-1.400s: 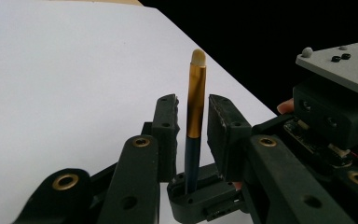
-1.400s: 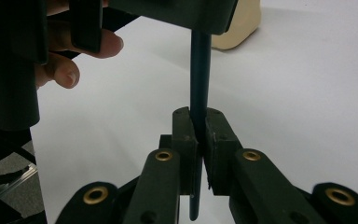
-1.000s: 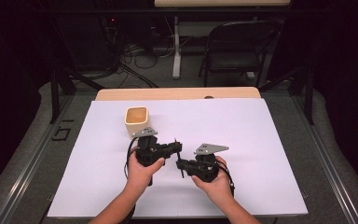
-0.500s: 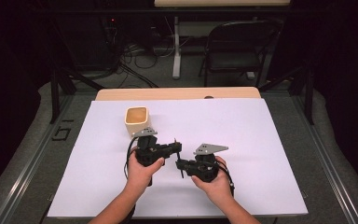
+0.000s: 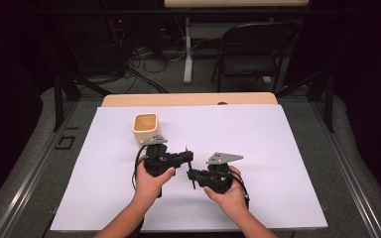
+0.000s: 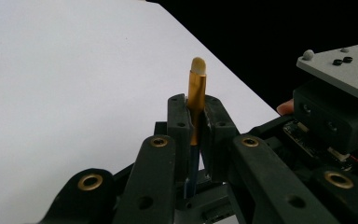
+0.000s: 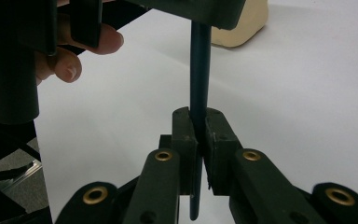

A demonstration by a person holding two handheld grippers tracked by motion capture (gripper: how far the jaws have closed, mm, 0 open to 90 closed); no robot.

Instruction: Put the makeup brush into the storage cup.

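Brush (image 6: 196, 100) stands upright, pale tip uppermost.

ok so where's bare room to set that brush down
The white sheet is bare right of the right tool, and along the left edge beside the left tool. Crowded spot: the beige cup just behind the left tool; both tools clamp the brush.

No legible text, label, brand, number or sign appears on any surface in the high view, the left gripper view or the right gripper view.
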